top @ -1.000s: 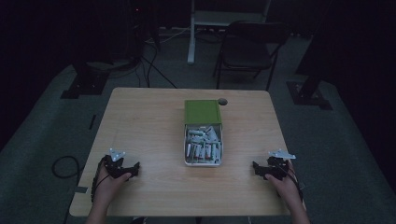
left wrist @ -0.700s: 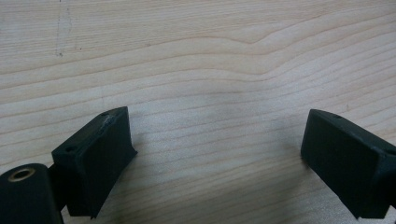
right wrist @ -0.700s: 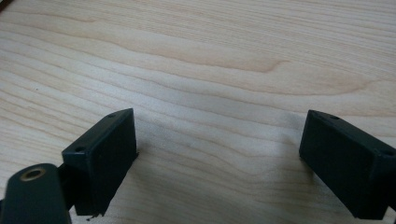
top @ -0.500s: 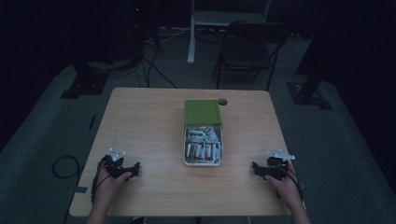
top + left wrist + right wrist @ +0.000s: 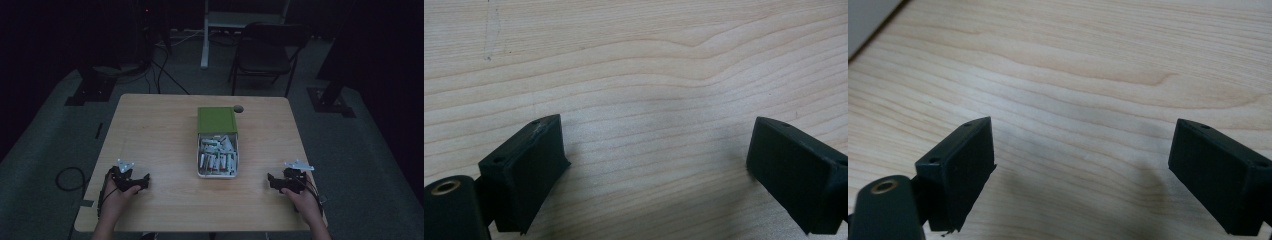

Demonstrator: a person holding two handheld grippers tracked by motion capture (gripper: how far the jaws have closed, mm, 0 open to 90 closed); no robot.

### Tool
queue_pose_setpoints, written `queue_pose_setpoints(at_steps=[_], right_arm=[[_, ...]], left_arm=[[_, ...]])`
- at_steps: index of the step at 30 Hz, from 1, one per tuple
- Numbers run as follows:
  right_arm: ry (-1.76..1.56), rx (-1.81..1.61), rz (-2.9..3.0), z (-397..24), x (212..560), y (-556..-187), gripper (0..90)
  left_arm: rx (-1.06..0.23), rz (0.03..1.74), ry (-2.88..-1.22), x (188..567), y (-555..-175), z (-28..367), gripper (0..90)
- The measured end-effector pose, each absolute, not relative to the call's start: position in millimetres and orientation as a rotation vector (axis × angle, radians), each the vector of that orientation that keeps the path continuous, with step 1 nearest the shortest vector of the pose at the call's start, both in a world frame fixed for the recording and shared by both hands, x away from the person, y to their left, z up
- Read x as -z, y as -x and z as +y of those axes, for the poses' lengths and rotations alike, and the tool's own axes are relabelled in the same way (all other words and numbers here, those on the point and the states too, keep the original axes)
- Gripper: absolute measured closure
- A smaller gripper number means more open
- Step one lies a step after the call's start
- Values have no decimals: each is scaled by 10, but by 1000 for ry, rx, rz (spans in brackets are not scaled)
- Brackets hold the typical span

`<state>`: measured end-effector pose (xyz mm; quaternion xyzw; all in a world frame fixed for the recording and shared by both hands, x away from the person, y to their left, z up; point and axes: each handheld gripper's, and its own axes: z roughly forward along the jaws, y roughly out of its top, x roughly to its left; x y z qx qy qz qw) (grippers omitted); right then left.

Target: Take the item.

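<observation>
Both hand-held grippers rested on the pale wooden square table (image 5: pixel 155 135): the left gripper (image 5: pixel 145 181) at its near left corner, the right gripper (image 5: pixel 270 180) at its near right, each with black jaws spread wide over bare wood. Between them, at mid-table, lay the white rectangular tray (image 5: pixel 217 174) of small white-and-green cylinders (image 5: pixel 216 155), its green lid (image 5: pixel 216 120) on the far side.

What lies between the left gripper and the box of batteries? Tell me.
Only bare wooden table. In the high view, nothing sits between the left gripper and the box of batteries; the left gripper view shows bare wood between its open fingers.
</observation>
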<state>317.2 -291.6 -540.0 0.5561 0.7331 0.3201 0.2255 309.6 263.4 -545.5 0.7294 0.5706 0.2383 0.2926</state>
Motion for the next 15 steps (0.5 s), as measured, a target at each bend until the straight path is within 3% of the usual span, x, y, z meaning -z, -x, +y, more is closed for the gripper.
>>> queue_pose_setpoints(at_steps=[12,15], right_arm=[[-1485,-917,2041,-2790,5250,-3135,110],[-1486,-924,2043,-2745,5207,-3129,146]], left_arm=[[-631,1520,-1946,5455,-3098,2632,82],[-631,1520,-1945,5455,-3098,2631,82]])
